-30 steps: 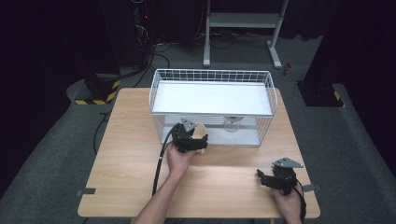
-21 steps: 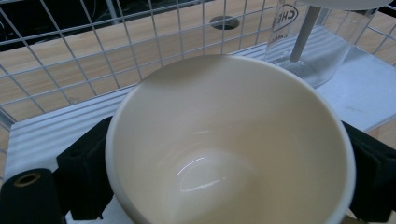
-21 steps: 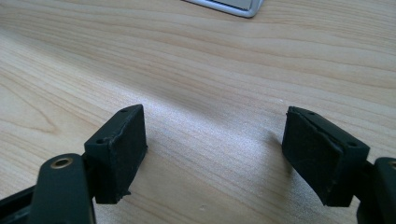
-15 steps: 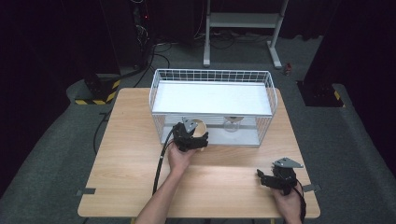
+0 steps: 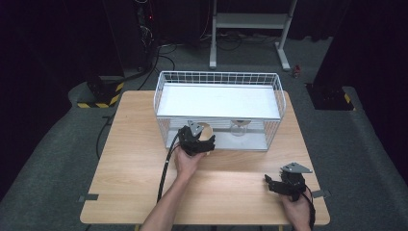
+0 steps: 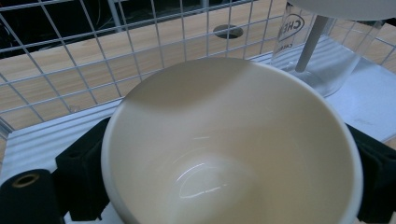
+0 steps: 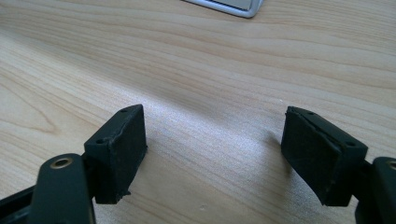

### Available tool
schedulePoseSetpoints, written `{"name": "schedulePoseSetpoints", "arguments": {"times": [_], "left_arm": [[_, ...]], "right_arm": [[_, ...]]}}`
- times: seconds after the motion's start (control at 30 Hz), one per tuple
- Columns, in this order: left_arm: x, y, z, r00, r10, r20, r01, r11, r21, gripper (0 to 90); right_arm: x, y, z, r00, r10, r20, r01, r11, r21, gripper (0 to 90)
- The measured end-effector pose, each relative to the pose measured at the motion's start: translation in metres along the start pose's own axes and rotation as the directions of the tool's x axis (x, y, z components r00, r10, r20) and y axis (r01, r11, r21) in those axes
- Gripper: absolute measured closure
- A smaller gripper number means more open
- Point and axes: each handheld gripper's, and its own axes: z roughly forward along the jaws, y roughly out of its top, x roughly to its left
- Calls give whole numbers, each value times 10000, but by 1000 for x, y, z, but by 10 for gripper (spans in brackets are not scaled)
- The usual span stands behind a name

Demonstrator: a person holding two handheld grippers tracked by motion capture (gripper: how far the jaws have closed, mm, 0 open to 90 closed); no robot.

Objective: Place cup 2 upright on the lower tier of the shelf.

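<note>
Left tool clamped on a cream ceramic bowl, held at the near left opening of the white wire basket mid-counter. Clear glass beaker stands inside the basket, right of the bowl. Right tool jaws apart, empty, low over the wooden counter at near right.

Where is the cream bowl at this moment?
The cream bowl sits between the left gripper's jaws at the wire rack's front lower shelf, left of the clear glass.
</note>
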Motion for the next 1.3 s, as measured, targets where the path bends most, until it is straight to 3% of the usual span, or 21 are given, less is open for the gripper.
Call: {"name": "schedulePoseSetpoints", "arguments": {"times": [0.13, 0.3, 0.77, 1.3], "left_arm": [[2, 1, -2, 9999, 37, 103, -37, 10000, -29, 24], [4, 3, -6, 9998, -66, 197, 66, 10000, -34, 20], [8, 8, -25, 9979, -265, 599, 274, 9995, -143, 39], [21, 1, -48, 9952, -403, 893, 425, 9988, -224, 70]], "right_arm": [[0, 0, 0, 10000, 2, 0, -2, 10000, 1, 221], [0, 0, 0, 10000, 15, 1, -15, 10000, 6, 221], [0, 0, 0, 10000, 37, -3, -37, 10000, -2, 221], [0, 0, 0, 10000, 20, 0, -20, 10000, 5, 221]]}}
